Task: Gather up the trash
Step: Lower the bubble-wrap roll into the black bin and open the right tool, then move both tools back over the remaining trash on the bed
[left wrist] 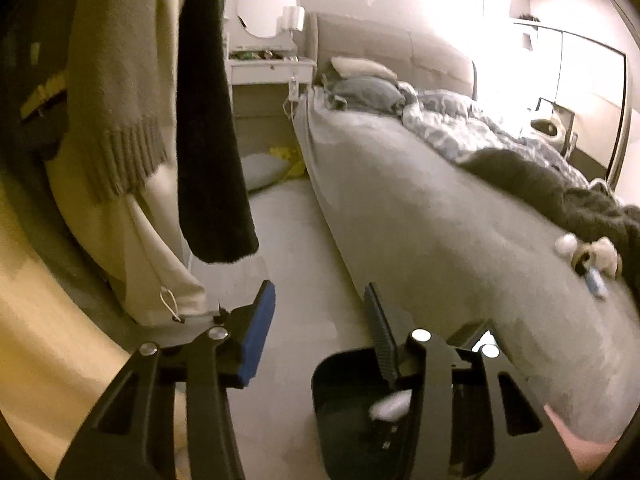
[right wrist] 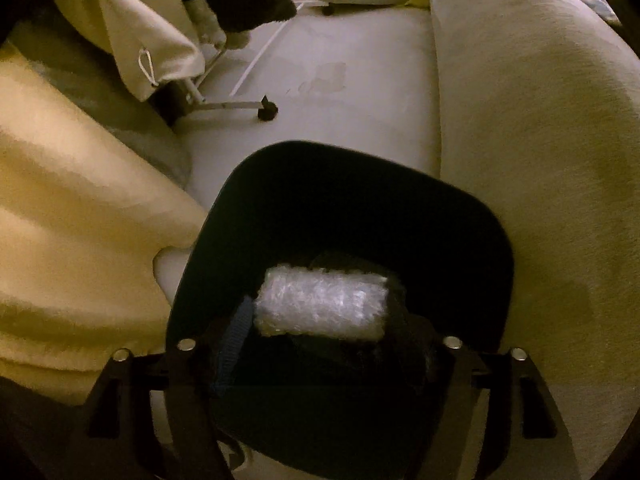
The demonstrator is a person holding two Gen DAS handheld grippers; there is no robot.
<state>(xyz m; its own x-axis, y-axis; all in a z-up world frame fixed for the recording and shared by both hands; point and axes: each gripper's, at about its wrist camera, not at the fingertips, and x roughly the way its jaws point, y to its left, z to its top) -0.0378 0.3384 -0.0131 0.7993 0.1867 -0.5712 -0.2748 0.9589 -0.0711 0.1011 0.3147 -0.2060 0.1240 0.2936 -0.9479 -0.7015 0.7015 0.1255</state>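
One bed (left wrist: 400, 184) fills the right side. One dark bin (right wrist: 360, 208) stands near me on the floor, left of it. My right tongs (right wrist: 320, 316) grasp one bubble-wrap roll (right wrist: 322, 306) over the bin. My left tongs (left wrist: 320, 312) are released, holding nothing.

A bed (left wrist: 400, 184) with a grey sheet carries a patterned duvet (left wrist: 492, 132), a dark blanket (left wrist: 560, 188) and two pillows (left wrist: 364, 80) against the headboard. Beside it stands a white dressing table (left wrist: 272, 70) with a round mirror (left wrist: 268, 4). A knitted sweater (left wrist: 116, 80) and a dark garment (left wrist: 212, 140) hang over the pale floor (left wrist: 288, 248).
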